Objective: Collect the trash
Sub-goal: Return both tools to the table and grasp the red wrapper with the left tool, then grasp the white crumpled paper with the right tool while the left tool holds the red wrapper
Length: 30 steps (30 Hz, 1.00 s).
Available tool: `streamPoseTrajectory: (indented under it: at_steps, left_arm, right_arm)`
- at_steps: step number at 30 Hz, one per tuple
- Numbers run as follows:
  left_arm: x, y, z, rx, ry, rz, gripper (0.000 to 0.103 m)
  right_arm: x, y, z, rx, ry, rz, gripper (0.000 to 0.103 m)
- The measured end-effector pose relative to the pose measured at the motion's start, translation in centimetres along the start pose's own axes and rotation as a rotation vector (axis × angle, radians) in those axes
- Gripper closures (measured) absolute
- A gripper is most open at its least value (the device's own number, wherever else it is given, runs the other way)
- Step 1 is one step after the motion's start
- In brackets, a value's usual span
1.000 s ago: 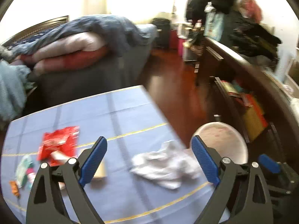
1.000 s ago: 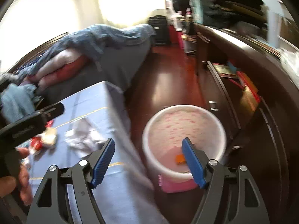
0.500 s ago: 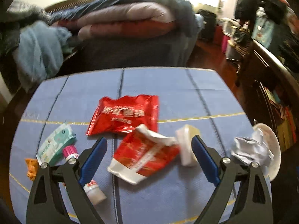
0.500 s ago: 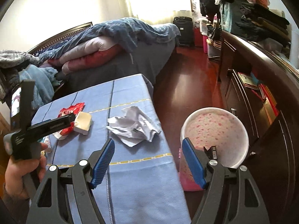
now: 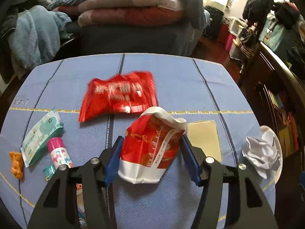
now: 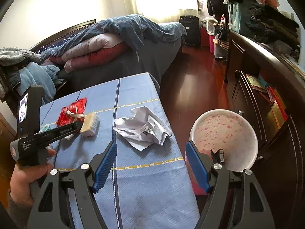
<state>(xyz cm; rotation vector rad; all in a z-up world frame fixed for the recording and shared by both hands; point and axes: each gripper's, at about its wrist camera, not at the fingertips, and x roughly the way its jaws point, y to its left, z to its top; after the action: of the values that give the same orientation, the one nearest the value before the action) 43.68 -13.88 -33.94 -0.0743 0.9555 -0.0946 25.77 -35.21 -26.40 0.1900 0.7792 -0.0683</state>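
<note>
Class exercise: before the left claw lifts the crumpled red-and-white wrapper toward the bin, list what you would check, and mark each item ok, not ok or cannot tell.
1. Red-and-white wrapper sits between the left claw's jaws, which have just been closing: ok.
2. Pads firmly pinching it: cannot tell.
3. Yellow block outside the grip: ok.
4. Flat red packet clear of the jaws: ok.
5. Bin open beside the table: ok.
6. Right claw empty: ok.

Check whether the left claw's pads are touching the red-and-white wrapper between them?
Touching. In the left wrist view the left claw has just been closing, and both blue pads sit flush against the sides of the red-and-white wrapper, with no gap visible.
</note>
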Motion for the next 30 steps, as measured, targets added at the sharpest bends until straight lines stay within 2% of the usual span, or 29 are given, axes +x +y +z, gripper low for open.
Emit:
streamPoseTrajectory:
  at_steps: [9, 15, 18, 23, 24, 25, 27, 29, 30]
  left_arm:
    - [-1.1, 0.9, -0.6, -0.029, -0.039, -0.024, 0.046]
    - [-3.1, 1.9, -0.4, -0.042, -0.083, -0.032, 0.046]
    - [-3.9, 2.3, -0.2, -0.042, -0.091, -0.038, 0.046]
    - [-4.7, 2.6, -0.3, -0.037, -0.097, -0.048, 0.046]
    - [-4.9, 2.6, -0.3, -0.037, -0.099, -0.051, 0.046]
    - [-5.1, 2.6, -0.3, -0.037, -0.1, -0.053, 0.045]
    - [-5.3, 2.7, -0.3, -0.037, -0.103, -0.059, 0.045]
    - [-5.5, 2.7, -0.3, -0.037, -0.107, -0.064, 0.045]
    - [-5.6, 2.6, -0.3, -0.037, -0.108, -0.066, 0.045]
  right_arm:
    - [1.6, 0.6, 0.0, -0.006, 0.01, 0.006, 0.029]
    - [4.5, 1.0, 1.0, -0.023, 0.014, -0.002, 0.028]
    - [6.4, 1.1, 1.6, -0.035, 0.026, -0.004, 0.016]
    - [8.7, 1.4, 2.1, -0.053, 0.05, -0.013, 0.016]
    - [8.8, 1.5, 2.1, -0.063, 0.047, -0.023, 0.017]
    - [9.0, 1.6, 2.1, -0.075, 0.052, -0.026, 0.028]
    - [9.1, 2.0, 2.0, -0.089, 0.058, -0.038, 0.032]
    - [8.8, 2.6, 1.8, -0.12, 0.043, -0.063, 0.052]
    - [8.6, 2.7, 1.8, -0.128, 0.04, -0.067, 0.064]
